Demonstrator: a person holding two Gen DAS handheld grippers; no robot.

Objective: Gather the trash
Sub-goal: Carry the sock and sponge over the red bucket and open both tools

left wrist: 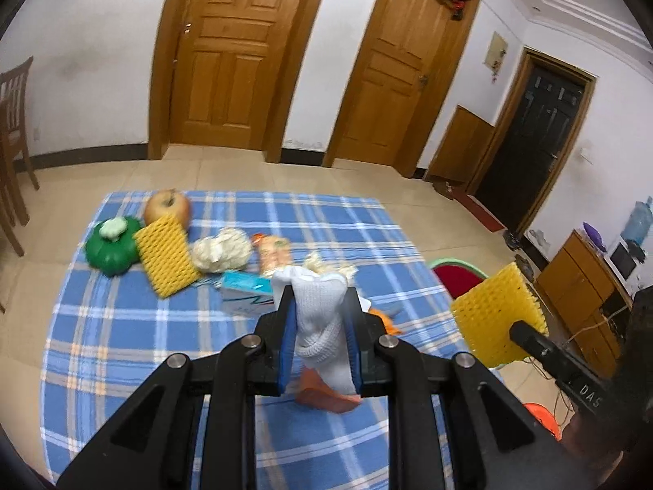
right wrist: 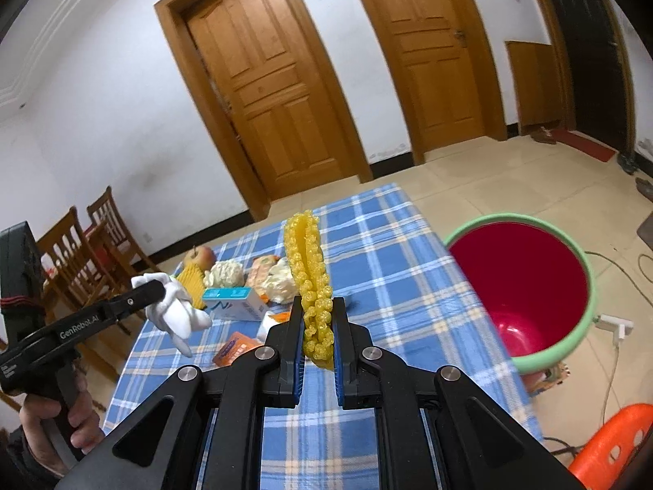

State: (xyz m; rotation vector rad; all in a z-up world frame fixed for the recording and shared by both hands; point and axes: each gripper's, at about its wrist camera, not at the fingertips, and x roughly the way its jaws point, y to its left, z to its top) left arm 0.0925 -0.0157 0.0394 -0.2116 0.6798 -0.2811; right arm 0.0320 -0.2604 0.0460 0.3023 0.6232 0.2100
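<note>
- Holding a crumpled white foam net [left wrist: 322, 318] between its blue pads, my left gripper [left wrist: 320, 326] was clamped shut on it above the blue plaid desk [left wrist: 122, 326].
- I had my right gripper [right wrist: 318, 326] closed on a yellow foam net [right wrist: 310, 277], which stood up folded from between the jaws.
- In the left wrist view that yellow net and the right gripper's finger showed at about 3 o'clock, past the desk's edge and in front of the bin.
- In the right wrist view the red bin with a green rim [right wrist: 587, 286] stood on the floor at about 2 o'clock, just beside the desk; I saw its inside as bare red.
- At 10 o'clock from my left gripper a second yellow foam net [left wrist: 167, 261] lay on the desk, touching a green pumpkin-shaped object [left wrist: 110, 251] and just in front of an apple [left wrist: 167, 206].
- Near the middle lay a white crumpled wad [left wrist: 222, 251], an orange snack packet [left wrist: 275, 255] and a blue-and-white box [left wrist: 245, 290], close together.
- An orange scrap [left wrist: 326, 398] lay on the cloth under my left gripper.
- A person's hand [right wrist: 53, 428] gripped the left handle at 8 o'clock in the right wrist view.
</note>
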